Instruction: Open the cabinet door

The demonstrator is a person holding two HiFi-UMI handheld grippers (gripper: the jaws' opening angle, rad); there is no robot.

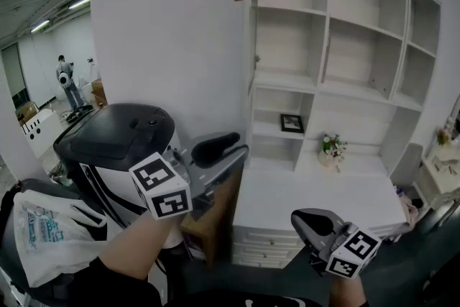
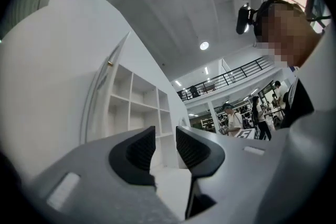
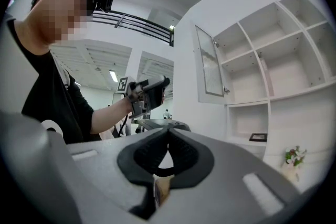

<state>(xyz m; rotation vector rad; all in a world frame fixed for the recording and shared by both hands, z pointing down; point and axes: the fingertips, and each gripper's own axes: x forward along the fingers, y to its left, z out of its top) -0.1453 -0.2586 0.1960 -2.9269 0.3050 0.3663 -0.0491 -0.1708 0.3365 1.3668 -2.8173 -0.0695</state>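
left gripper [image 2: 165, 150] fingers narrowly apart, empty; right gripper [image 3: 167, 153] fingers closed together, empty. white framed cabinet door [image 3: 210, 68] stands swung open beyond, clear of both. risk: a raised gripper could knock it back shut.

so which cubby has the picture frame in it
The low cubby in the left column, beneath two taller bare ones: the dark picture frame stands on its shelf, left of the flowers.
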